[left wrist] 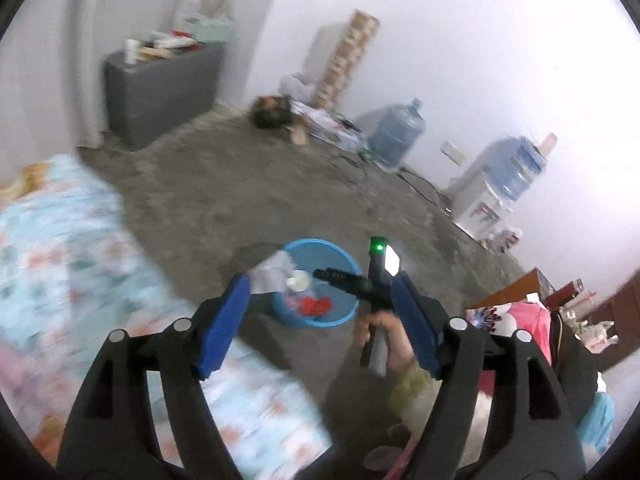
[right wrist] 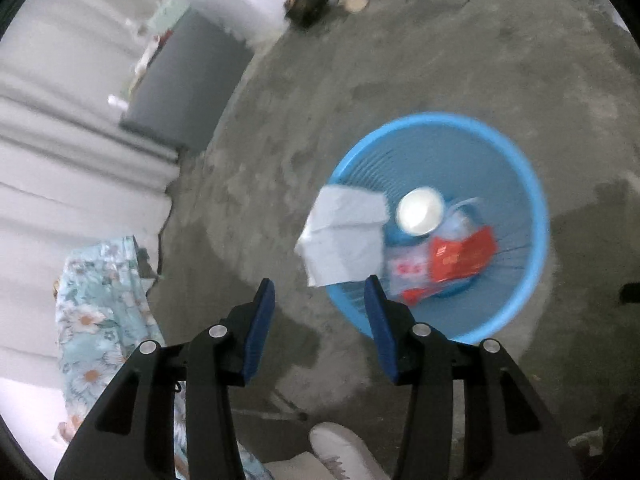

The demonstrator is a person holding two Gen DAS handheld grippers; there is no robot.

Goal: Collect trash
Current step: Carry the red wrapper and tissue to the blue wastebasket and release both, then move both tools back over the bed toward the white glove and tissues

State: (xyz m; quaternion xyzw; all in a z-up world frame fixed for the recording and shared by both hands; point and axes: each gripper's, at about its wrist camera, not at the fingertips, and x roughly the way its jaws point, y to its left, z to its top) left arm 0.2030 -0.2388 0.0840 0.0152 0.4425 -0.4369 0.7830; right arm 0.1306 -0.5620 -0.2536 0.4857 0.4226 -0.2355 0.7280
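Dropping a piece of trash into the blue basket [right wrist: 536, 216], by the look of it; hovering above the concrete floor [right wrist: 360, 60] with the right hand-held gripper [right wrist: 320, 312], both blue fingers [right wrist: 262, 328] spread wide apart and gripping nothing; seeing a white crumpled paper [right wrist: 344, 236] just beyond the fingertips, over the near-left rim of the basket, blurred, so possibly falling or lying across the rim, impossible to tell which; resting already inside the basket: a white round cup or lid [right wrist: 420, 210], a red wrapper [right wrist: 464, 256] and a clear packet with red print [right wrist: 408, 272]; keeping the left hand-held gripper [left wrist: 320, 316] apart too, fingers wide, empty, pointing toward the same basket [left wrist: 340, 256] with the paper [left wrist: 272, 276] showing at its near rim; holding the other tool, the person's right hand [left wrist: 384, 328] appearing between these fingers; lying at the left, a flowered bed cover [left wrist: 60, 248]; judging the step as the release of one item, nearly done; calling next, probably, for checking that the paper goes fully inside, nudging it off the rim if needed, then turning away to look for further trash around the bed or floor, with fingers kept wide for the next pick.
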